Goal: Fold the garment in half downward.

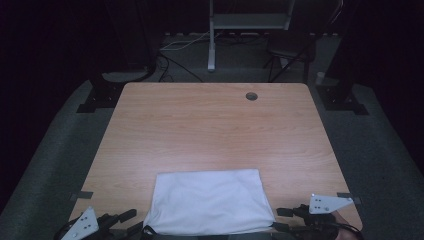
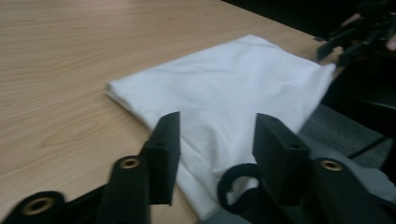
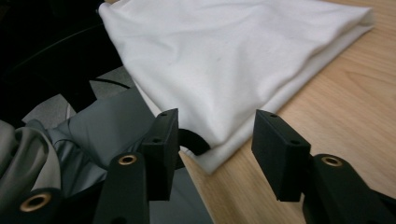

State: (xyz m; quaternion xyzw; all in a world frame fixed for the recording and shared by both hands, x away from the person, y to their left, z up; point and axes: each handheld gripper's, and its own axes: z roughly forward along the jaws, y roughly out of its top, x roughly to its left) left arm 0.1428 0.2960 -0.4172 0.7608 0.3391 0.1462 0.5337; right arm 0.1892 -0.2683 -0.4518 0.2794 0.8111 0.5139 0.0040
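A folded white cloth (image 1: 210, 200) lies flat at the near edge of the wooden table (image 1: 210, 130). My left gripper (image 1: 131, 221) sits at the cloth's near left corner and my right gripper (image 1: 279, 219) at its near right corner. In the left gripper view the gripper (image 2: 217, 135) is open, with the corner of the cloth (image 2: 224, 93) and a small black loop (image 2: 233, 186) between the jaws, untouched by the pads. The right gripper view shows that gripper (image 3: 215, 135) open too, around a corner of the cloth (image 3: 224, 56) that hangs just over the table edge.
A round cable hole (image 1: 251, 96) sits near the table's far edge. Dark tape marks (image 1: 81, 195) flank the near corners. Behind the table stand a white post (image 1: 212, 40) and a dark chair (image 1: 290, 47). Grey fabric (image 3: 107, 130) lies below the table edge.
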